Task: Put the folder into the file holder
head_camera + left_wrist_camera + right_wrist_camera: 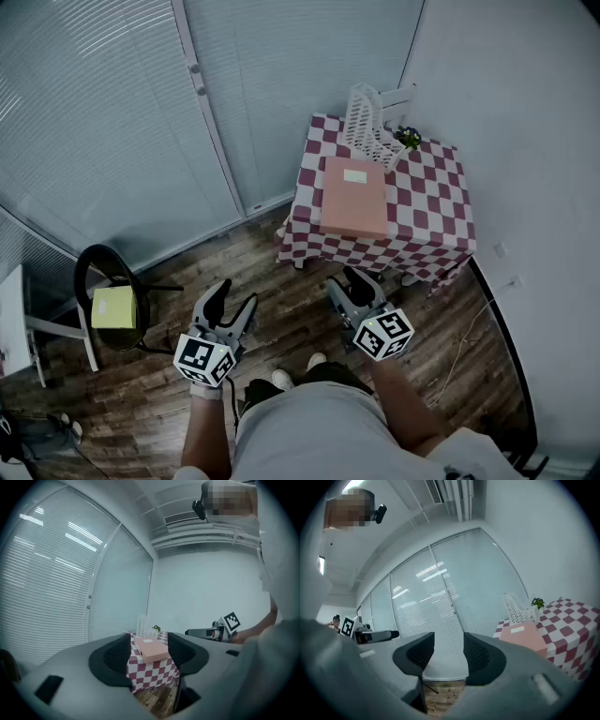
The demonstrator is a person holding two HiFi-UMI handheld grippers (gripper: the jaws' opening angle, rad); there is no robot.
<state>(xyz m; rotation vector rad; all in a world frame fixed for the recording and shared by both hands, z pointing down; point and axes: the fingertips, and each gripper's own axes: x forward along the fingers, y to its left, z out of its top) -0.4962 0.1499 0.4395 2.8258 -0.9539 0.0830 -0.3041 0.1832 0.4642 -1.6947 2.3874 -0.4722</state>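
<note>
Standing well back from the table [439,202], you hold left gripper [232,300] and right gripper [349,283] empty, jaws apart. The folder [354,197] lies flat beside the file holder [367,122]; a shallow pinch could slide it off.

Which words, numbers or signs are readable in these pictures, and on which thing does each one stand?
No text can be quoted.
White label on the pink folder: too small to read.
Two marker cubes: black-and-white square patterns only, no words.
Yellow item on the chair: no print can be made out.
</note>
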